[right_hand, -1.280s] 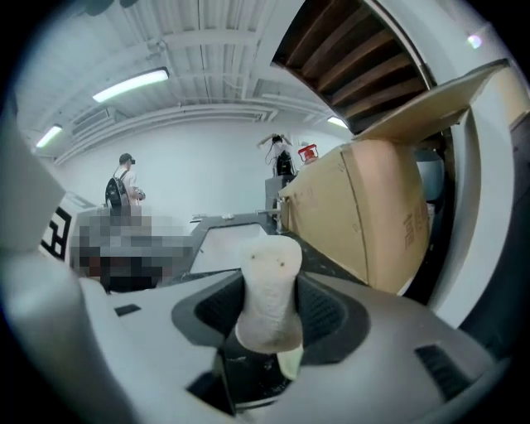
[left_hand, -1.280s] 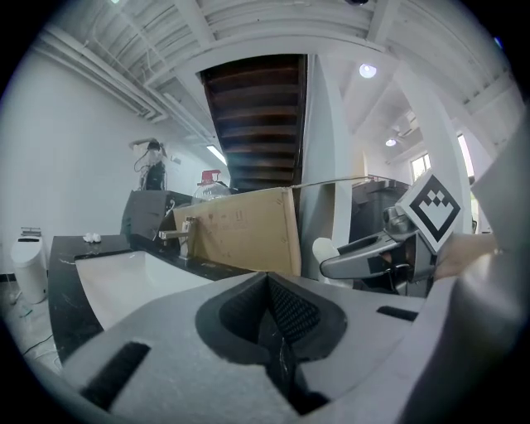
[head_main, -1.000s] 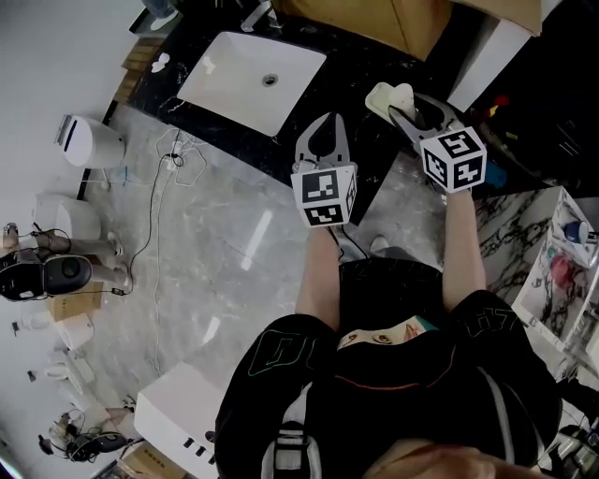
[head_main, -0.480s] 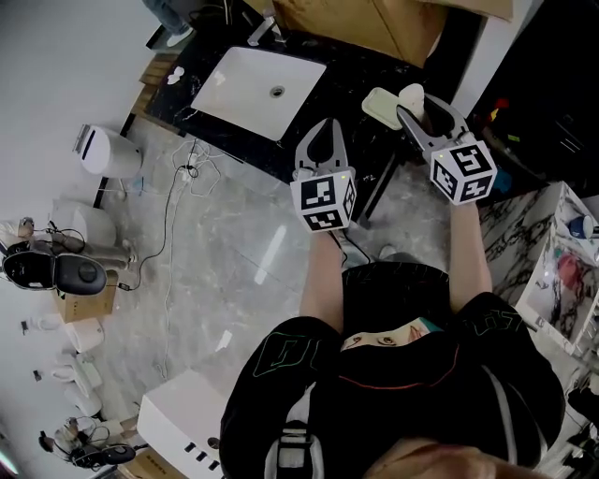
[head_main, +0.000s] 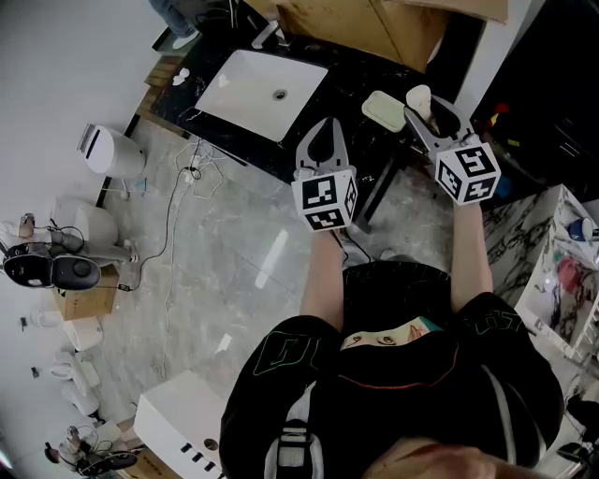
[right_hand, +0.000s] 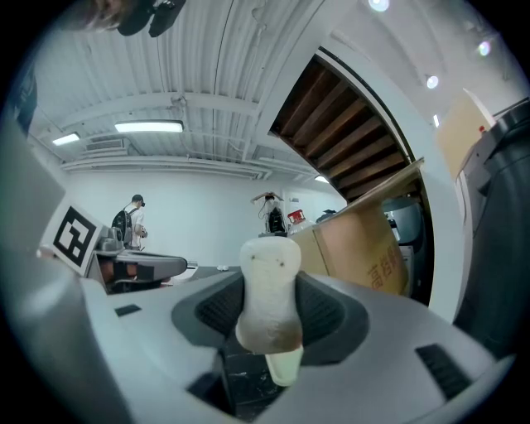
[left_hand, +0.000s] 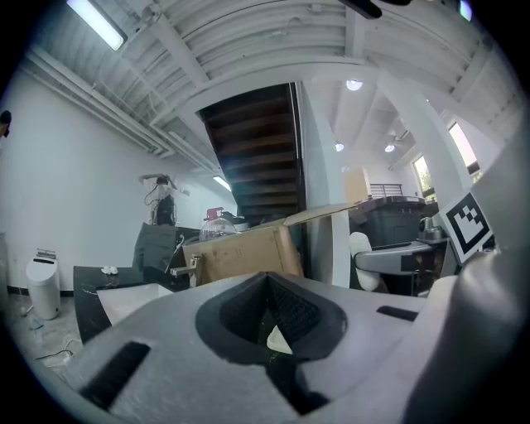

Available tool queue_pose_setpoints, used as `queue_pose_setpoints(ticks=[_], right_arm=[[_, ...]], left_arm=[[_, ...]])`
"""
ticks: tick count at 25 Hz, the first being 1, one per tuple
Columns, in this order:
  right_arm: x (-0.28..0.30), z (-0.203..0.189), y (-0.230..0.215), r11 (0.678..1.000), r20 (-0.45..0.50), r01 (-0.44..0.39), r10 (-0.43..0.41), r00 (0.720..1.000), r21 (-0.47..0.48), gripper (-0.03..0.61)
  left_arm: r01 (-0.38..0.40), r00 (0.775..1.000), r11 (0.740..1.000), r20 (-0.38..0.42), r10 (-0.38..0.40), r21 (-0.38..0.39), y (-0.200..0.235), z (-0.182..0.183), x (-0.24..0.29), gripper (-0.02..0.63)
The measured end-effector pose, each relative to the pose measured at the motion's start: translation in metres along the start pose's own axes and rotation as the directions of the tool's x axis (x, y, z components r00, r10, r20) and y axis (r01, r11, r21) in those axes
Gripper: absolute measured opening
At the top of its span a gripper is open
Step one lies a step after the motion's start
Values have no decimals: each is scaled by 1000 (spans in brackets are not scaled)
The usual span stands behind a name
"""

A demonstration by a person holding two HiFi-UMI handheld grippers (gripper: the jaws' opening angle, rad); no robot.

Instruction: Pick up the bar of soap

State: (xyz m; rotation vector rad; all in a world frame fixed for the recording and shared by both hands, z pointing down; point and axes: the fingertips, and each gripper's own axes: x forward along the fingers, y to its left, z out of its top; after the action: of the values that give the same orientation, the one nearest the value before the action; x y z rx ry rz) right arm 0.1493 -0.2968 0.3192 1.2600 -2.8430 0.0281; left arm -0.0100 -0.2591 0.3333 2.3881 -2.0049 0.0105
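Far beyond the grey marble floor [head_main: 234,243] runs a black counter [head_main: 346,79] with a white rectangular sink [head_main: 257,89] set in its left part (a cardboard box [head_main: 374,23] stands farther back). Over the counter's near edge hovers the left gripper [head_main: 323,126] [left_hand: 265,277], jaws pressed together on nothing. Farther right, the right gripper [head_main: 426,103] [right_hand: 269,306] is closed too. Just left of its tips, a pale soap dish [head_main: 379,110] lies on the counter. Pinched upright between the right jaws is the off-white bar of soap [head_main: 419,96] [right_hand: 267,290].
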Motion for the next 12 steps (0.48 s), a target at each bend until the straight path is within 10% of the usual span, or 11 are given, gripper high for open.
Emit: queue_pose_setpoints(ticks=[12], right_arm=[[2,7,-8,1000,22,4,-5,1000,6,197]], left_arm=[[14,1000,1000,-7,-14,13,-3,3,9,8]])
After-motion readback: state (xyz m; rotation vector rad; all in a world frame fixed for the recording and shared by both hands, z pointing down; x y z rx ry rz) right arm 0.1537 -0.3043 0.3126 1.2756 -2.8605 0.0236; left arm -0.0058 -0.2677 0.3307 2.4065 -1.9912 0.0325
